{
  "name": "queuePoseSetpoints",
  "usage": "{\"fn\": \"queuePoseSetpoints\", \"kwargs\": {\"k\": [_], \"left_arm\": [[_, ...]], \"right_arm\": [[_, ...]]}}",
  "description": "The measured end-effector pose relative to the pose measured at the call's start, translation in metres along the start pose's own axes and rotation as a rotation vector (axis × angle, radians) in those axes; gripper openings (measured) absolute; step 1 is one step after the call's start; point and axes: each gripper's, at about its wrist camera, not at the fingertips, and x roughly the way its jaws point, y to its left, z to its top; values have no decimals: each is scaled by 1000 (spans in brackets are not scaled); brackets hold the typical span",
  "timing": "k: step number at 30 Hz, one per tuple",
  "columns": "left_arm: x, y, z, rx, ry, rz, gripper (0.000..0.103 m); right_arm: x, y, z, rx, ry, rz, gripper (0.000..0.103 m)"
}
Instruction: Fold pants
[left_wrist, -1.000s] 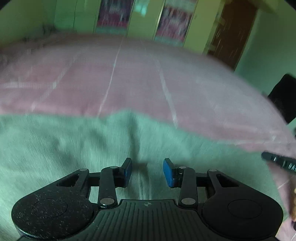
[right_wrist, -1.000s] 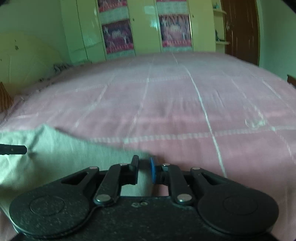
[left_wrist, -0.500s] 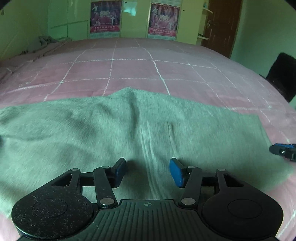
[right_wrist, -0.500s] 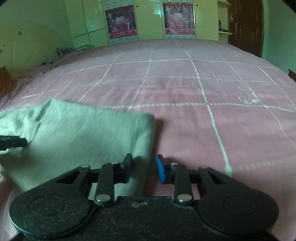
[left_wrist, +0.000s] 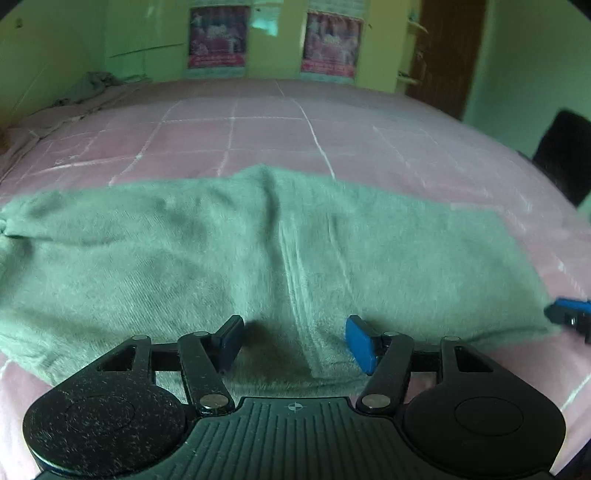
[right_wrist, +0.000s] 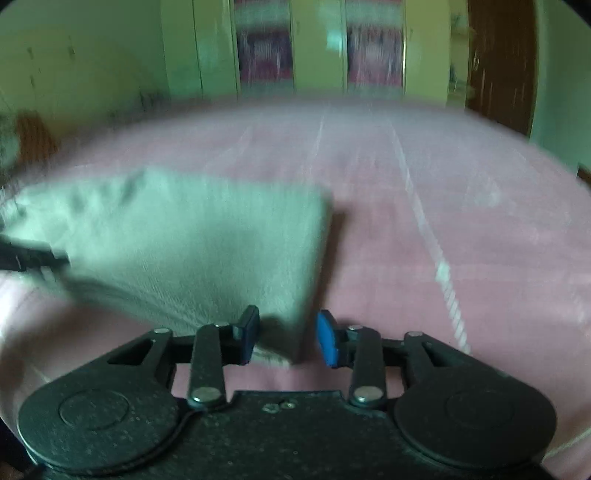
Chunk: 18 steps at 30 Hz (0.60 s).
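Jaws of both the left gripper (left_wrist: 293, 341) and the right gripper (right_wrist: 287, 341) have just been opening and grip nothing; the pants (left_wrist: 258, 266) lie folded on the bed (left_wrist: 258, 122) at twelve o'clock. Each should back away cleanly (snagging fabric would undo the fold).

Left gripper (left_wrist: 293, 341) jaws apart over green pants (left_wrist: 221, 258), just opening.

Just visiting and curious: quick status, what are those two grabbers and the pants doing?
Left gripper open, fingers just spreading, over the pants. Right gripper open too, just spreading, pants corner between its fingers, not pinched. Pants flat on the pink bed. Nothing in the way.
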Motion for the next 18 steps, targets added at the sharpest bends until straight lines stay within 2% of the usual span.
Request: {"fn": "queuePoseSetpoints", "kwargs": {"k": [2,4,5,7,8,10,12,14,18], "left_arm": [[-8,-2,1,18,-39,-12,61],[5,-3,-3,50,33,7,62],[8,1,-6,33,36,6,69],[2,7,-3,-6,29,11,71],[-6,11,-2,-18,-1,14,71],[-25,25,-1,-46,-82,18,71],[-47,52,-2,-109,-159,54,71],[-62,88,-3,-197,-205,104,71],[-76,171,-13,-425,-218,203,71]], "right_arm": [[-11,-1,6,15,-55,2,34],[-22,-1,8,22,-126,7,35],[-22,-3,8,34,-130,9,36],[-4,-7,7,57,-36,14,37],[6,-9,3,68,11,28,38],[-1,-13,5,110,-25,37,38],[-12,-16,7,109,-86,38,40],[-14,-23,7,119,-104,26,40],[-10,-42,1,234,-98,24,40]]}}
